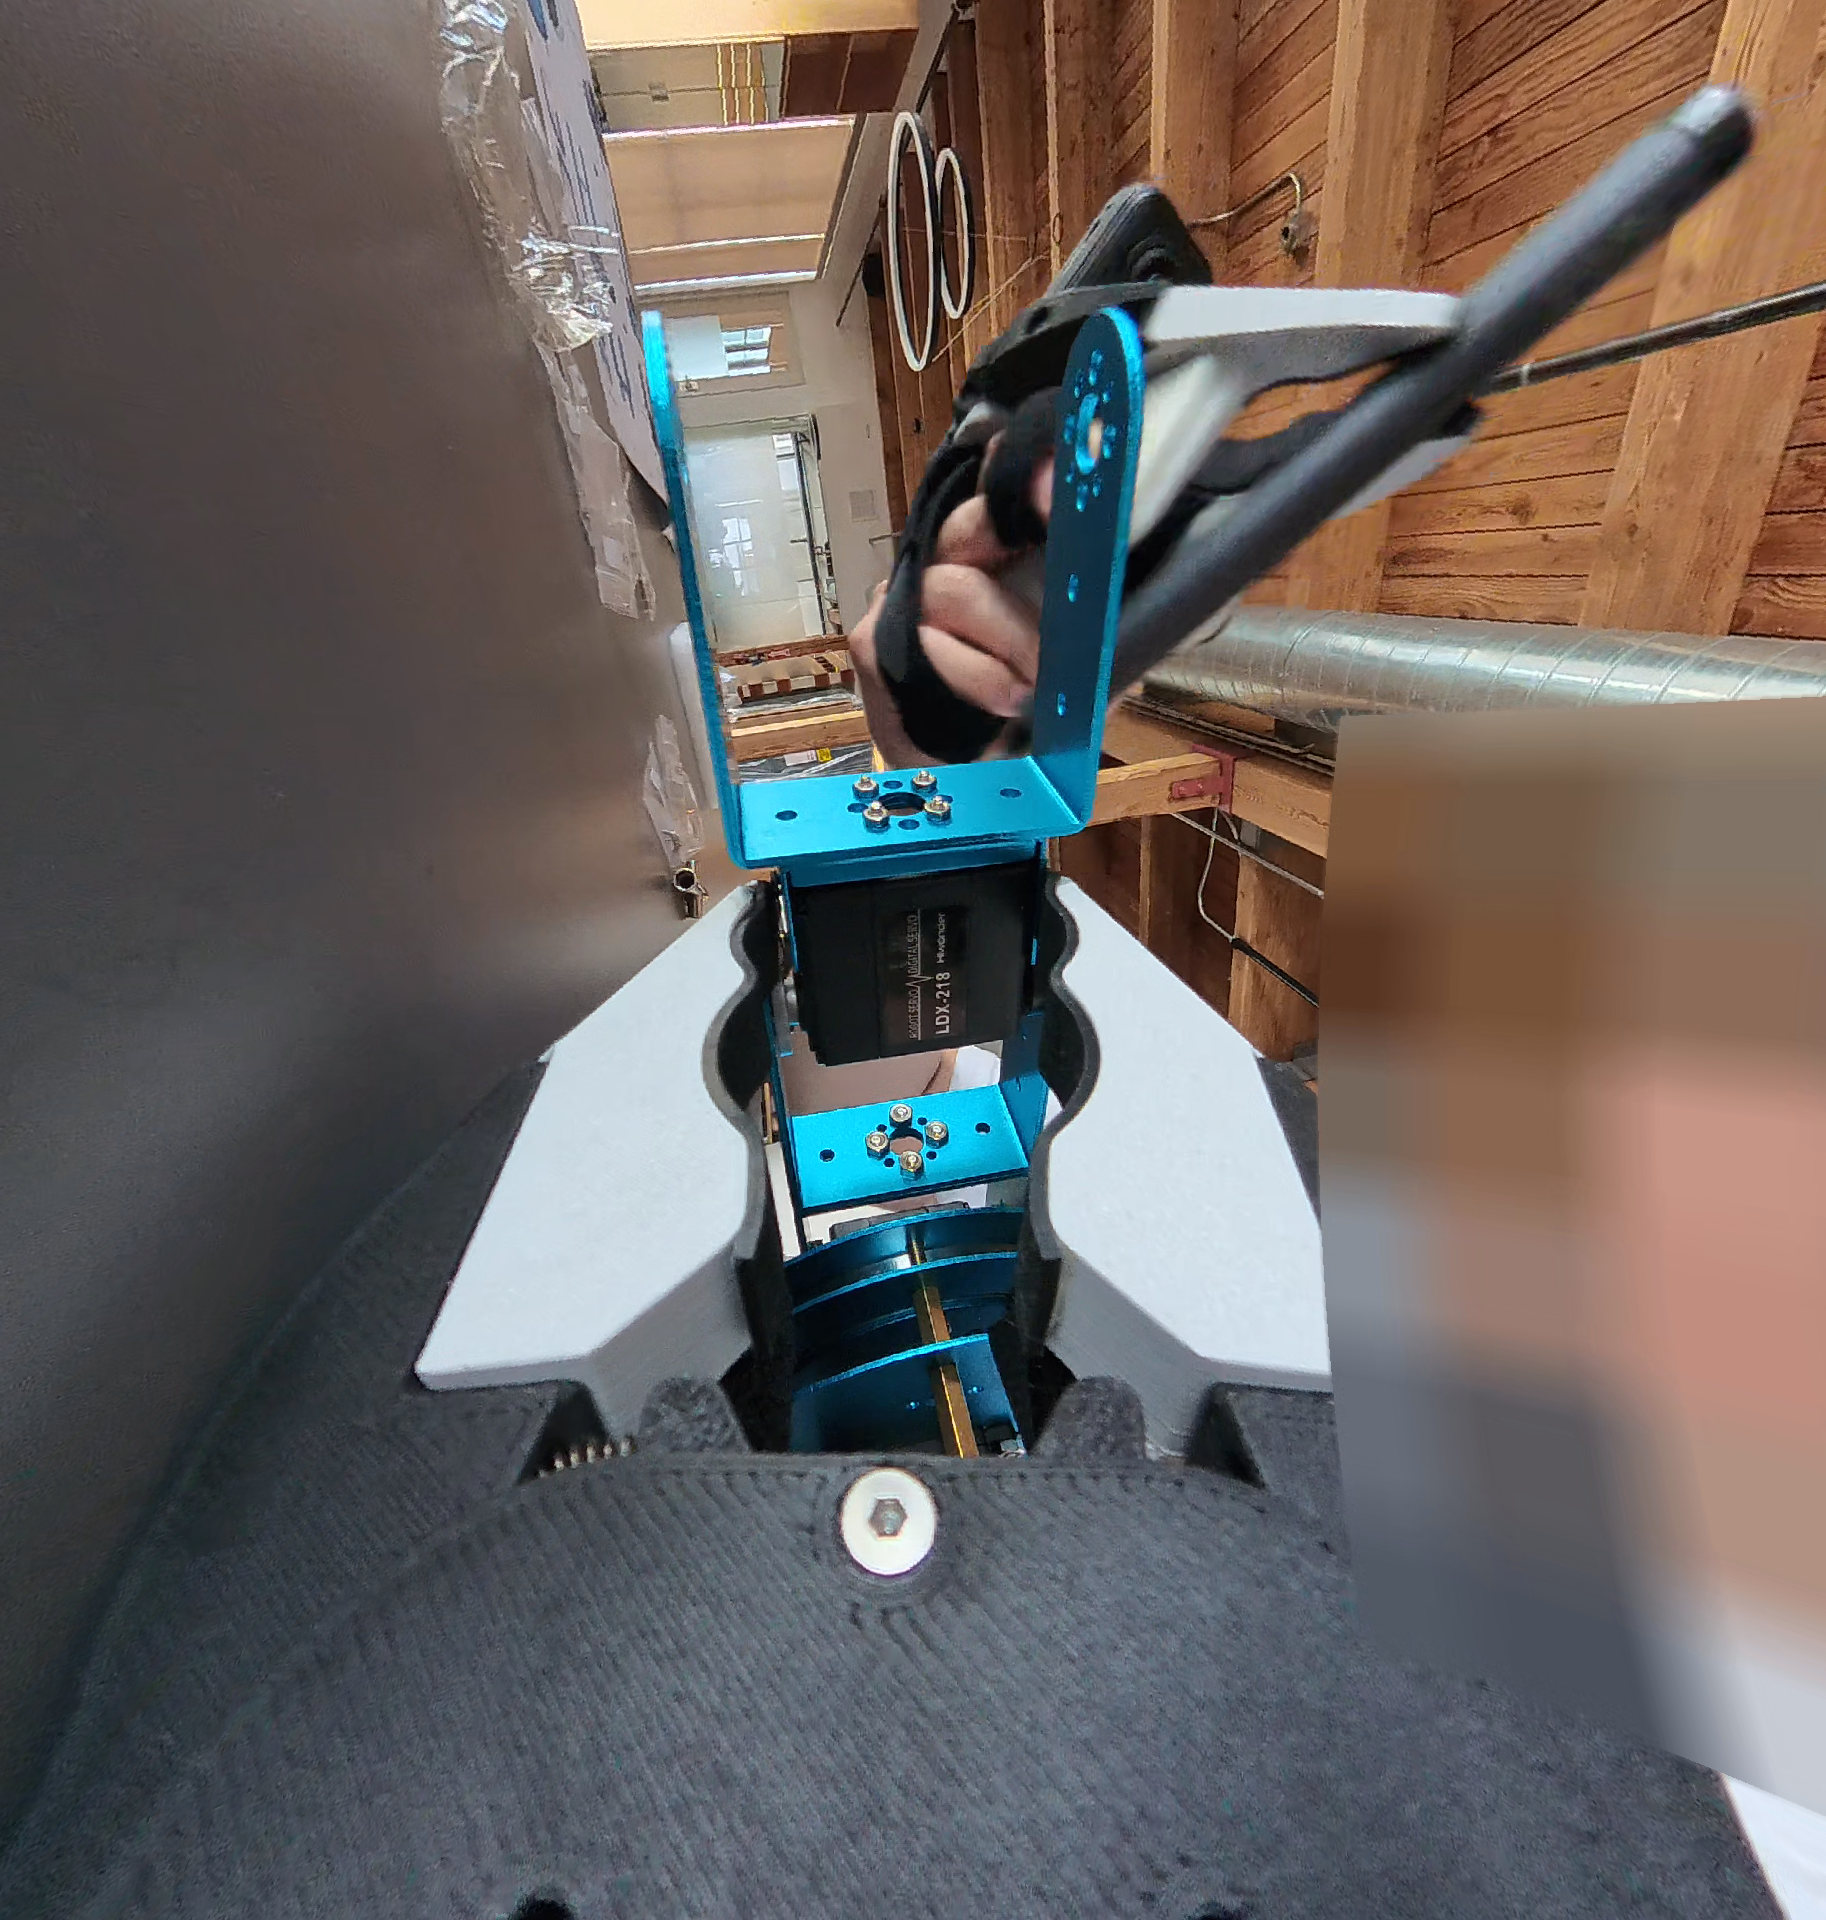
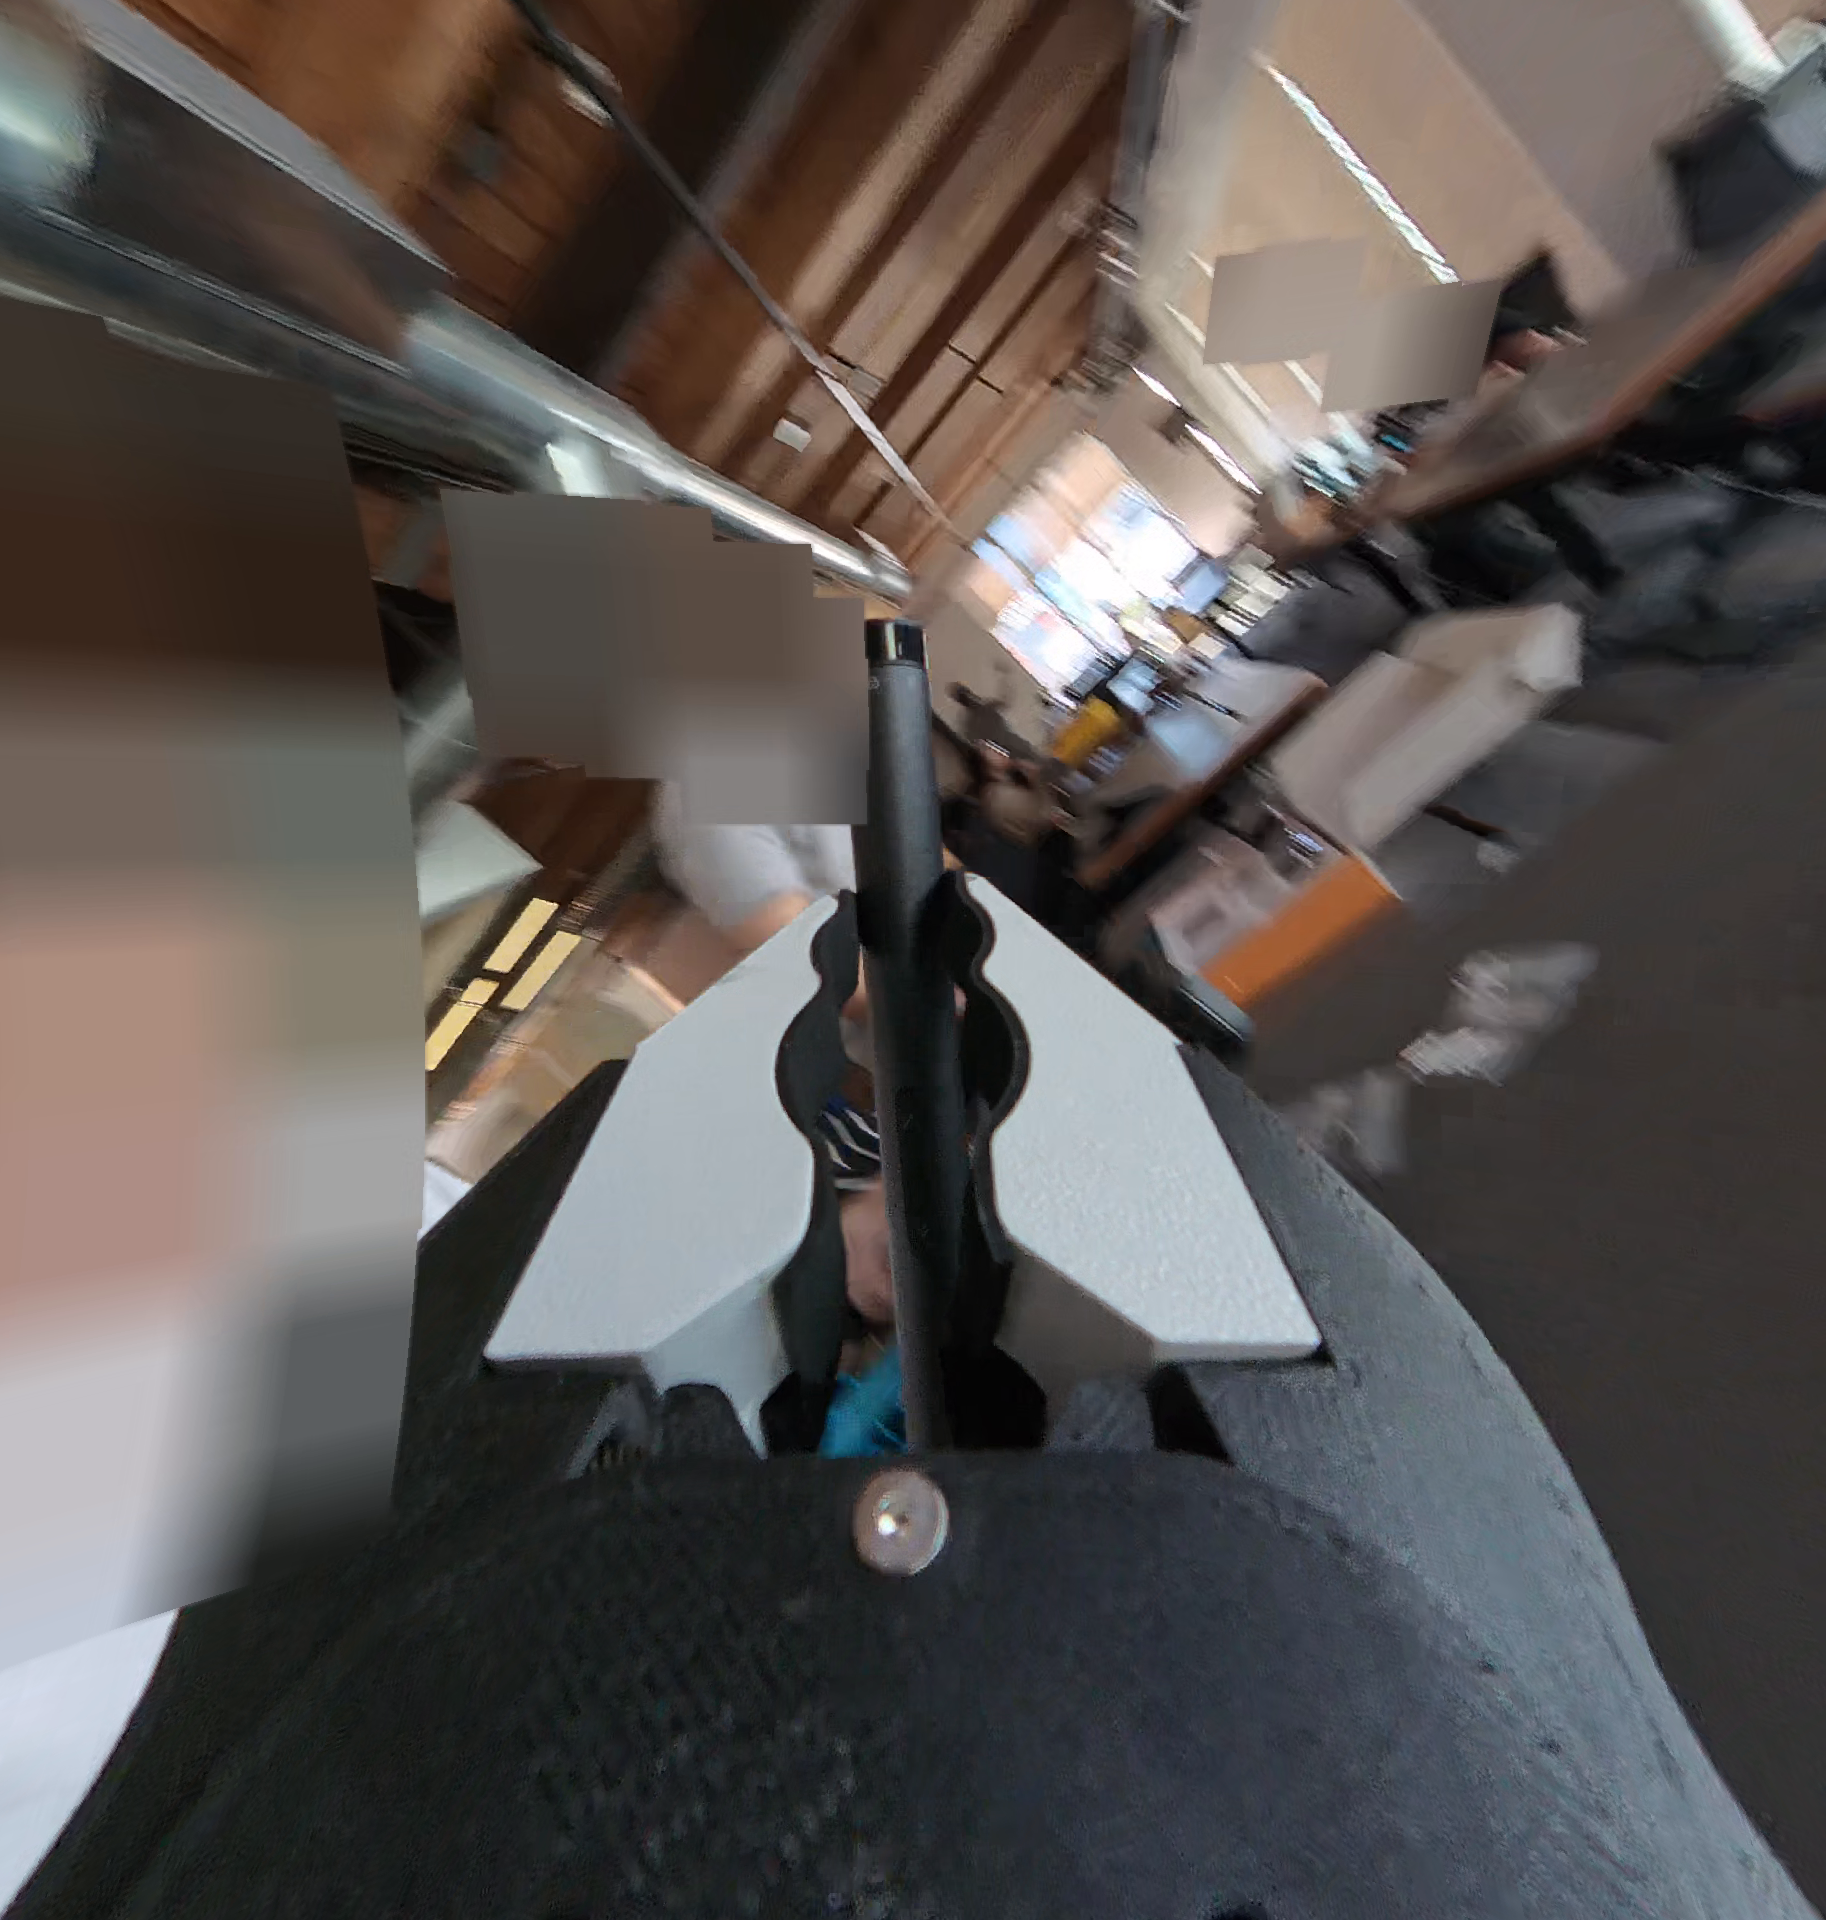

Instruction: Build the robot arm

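In the left wrist view my left gripper (image 1: pixel 909 914) is shut on a blue metal bracket assembly (image 1: pixel 904 1143) that carries a black servo (image 1: pixel 909 977). A blue U-shaped bracket (image 1: pixel 888 821) stands on its far end. Beyond it, a gloved hand (image 1: pixel 950 623) holds my right gripper (image 1: pixel 1449 384). That gripper is shut on a long black screwdriver-like tool (image 1: pixel 1615 197), whose lower end passes behind the U-bracket's right arm. In the right wrist view the right gripper (image 2: pixel 898 904) clamps the same tool (image 2: pixel 898 790), thick end pointing away. A bit of blue (image 2: pixel 867 1403) shows below the fingers.
A large dark grey surface (image 1: pixel 265 623) fills the left side, close to the left gripper. Wooden beams and boards (image 1: pixel 1511 468), a silver duct (image 1: pixel 1511 655) and ring lamps (image 1: pixel 914 239) lie behind. The right wrist view is motion-blurred and shows desks, boxes and people far off. The grippers' ends are close to 15 cm from one another.
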The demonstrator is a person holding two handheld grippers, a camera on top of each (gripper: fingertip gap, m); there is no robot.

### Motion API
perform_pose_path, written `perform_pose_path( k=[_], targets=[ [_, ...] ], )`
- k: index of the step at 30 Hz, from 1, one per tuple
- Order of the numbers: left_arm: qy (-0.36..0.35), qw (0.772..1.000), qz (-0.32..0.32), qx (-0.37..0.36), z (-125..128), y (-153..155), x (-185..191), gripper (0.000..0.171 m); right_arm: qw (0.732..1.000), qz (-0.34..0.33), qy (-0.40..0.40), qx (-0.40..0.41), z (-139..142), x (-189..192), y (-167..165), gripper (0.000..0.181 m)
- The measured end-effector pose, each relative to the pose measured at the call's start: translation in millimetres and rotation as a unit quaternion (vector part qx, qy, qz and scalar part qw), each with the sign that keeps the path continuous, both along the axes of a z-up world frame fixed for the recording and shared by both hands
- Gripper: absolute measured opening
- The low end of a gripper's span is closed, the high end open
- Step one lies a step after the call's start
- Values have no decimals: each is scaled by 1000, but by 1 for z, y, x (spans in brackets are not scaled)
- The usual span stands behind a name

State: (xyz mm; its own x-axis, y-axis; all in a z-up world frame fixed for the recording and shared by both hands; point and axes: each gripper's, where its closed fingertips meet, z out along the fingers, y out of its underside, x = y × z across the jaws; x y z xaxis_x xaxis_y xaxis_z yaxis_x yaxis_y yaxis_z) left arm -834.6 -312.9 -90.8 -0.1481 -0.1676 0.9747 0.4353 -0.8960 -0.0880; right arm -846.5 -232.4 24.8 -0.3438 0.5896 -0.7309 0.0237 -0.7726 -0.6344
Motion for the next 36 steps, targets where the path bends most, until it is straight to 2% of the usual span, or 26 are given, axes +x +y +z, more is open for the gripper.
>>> perform_pose_path(
  k=[3,6,11,14,22,27,30,33,35,36],
  targets=[
    [3,1000,0,-3,-1,0,1,49,988,-30,-147,37,-56,8,8,16],
    [2,1000,-1,-2,-1,0,1,49,975,-48,-215,41,-89,21,12,16],
    [2,1000,-3,0,-1,0,1,49,972,-69,-225,17,-108,33,21,17],
    [3,1000,-4,-1,-1,0,1,50,962,-73,-262,5,-127,34,31,18],
    [-1,1000,-3,1,0,0,2,49,909,-101,-405,-11,-183,27,51,18],
    [-3,1000,-4,0,0,0,2,49,883,-112,-454,31,-187,25,51,18],
    [-3,1000,-4,-1,0,0,2,49,877,-80,-470,65,-183,27,45,29],
    [-4,1000,-4,0,1,0,2,49,880,-37,-464,97,-172,35,32,30],
    [-4,1000,-5,0,1,0,2,49,878,-26,-449,162,-161,49,17,16],
    [-3,1000,-5,0,1,0,2,49,869,-31,-443,217,-156,58,10,16]
  ],
)
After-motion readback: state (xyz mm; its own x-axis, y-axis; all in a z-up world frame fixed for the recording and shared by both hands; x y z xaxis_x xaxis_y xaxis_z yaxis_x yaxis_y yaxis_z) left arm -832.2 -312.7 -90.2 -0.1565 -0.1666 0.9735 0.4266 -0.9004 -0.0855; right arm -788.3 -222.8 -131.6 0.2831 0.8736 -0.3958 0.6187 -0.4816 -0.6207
